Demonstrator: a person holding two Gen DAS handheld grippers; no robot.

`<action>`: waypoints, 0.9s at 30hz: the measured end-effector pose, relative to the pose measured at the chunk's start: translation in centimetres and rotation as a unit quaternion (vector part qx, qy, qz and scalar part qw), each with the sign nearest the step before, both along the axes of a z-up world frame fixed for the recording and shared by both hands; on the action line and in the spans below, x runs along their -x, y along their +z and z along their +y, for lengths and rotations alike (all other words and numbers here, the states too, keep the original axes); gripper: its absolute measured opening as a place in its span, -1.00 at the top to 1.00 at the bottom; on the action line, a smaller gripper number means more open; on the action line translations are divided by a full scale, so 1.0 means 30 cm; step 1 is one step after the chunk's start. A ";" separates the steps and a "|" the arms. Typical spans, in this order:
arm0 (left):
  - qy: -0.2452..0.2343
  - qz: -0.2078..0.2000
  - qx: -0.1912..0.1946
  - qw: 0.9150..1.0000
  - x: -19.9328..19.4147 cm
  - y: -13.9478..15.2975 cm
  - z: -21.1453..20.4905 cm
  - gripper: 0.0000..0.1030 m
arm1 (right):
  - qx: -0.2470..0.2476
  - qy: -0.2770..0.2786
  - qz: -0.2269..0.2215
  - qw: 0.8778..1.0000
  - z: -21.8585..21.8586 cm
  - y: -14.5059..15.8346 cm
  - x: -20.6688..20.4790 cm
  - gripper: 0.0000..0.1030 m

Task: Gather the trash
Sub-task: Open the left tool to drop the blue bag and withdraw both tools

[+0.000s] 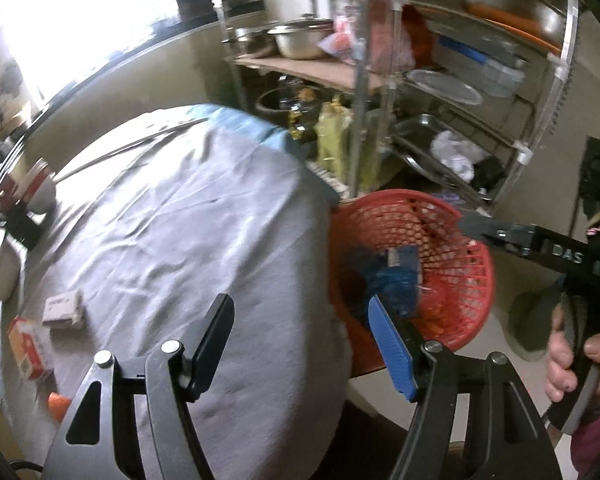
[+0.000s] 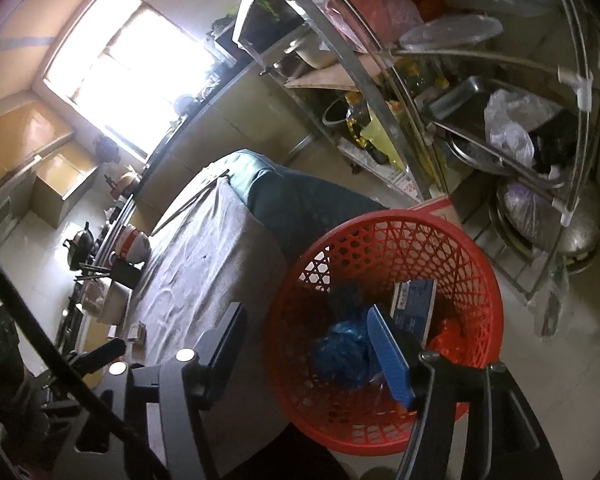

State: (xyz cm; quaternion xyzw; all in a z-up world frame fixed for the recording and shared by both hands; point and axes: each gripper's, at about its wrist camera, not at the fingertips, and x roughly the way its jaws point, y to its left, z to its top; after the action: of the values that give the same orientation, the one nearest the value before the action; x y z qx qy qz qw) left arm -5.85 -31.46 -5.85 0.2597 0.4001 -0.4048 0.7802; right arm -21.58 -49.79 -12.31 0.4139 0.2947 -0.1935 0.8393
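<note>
Trash is partly in: the basket [image 2: 384, 320] beside the table [image 1: 188, 216] already has a blue bag [image 2: 342, 350], a blue box [image 2: 414, 308] and something red-orange [image 2: 450, 334] lying in it. My right tongs [image 2: 308, 354] hang just over the basket's near rim, jaws apart and empty, one finger over the cloth edge and the blue-padded one over the bag. I judge that load dropped and done.

My left tongs [image 1: 302, 346] are over the table's near edge, jaws also wide with nothing between the pads. From that view I see my right hand [image 1: 576, 364] on its grip at the far right, its tongs reaching over the basket.

What is left, as far as I can see, lies at the table's left end: a small pale box [image 1: 62, 310], a red and white carton [image 1: 30, 346] just beside it, and an orange bit [image 1: 58, 404] near the edge below them. Those three look like the remaining trash, well apart from the basket. The bowl [image 1: 40, 192] and pots further back I take for kitchenware, not trash, though the blur leaves me unsure. So I reckon roughly half done, with the left side next.
</note>
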 end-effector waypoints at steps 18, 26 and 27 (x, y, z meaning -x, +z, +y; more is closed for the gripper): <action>0.063 -0.063 -0.017 0.996 -0.028 0.041 0.204 -0.38 | 0.029 0.036 0.012 0.999 0.106 0.042 -0.095 -0.30; 0.092 -0.070 -0.015 0.993 -0.058 0.056 0.284 -0.38 | 0.041 0.069 0.001 0.997 0.173 0.089 -0.180 -0.30; 0.099 -0.069 -0.014 0.993 -0.068 0.058 0.301 -0.38 | 0.043 0.076 -0.001 0.996 0.186 0.098 -0.198 -0.30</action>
State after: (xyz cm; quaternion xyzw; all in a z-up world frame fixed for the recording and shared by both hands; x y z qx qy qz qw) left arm -3.81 -22.44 -4.12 0.2573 0.3744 -0.3006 0.8386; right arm -15.65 -44.21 -9.38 0.3543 0.3156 -0.1412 0.8688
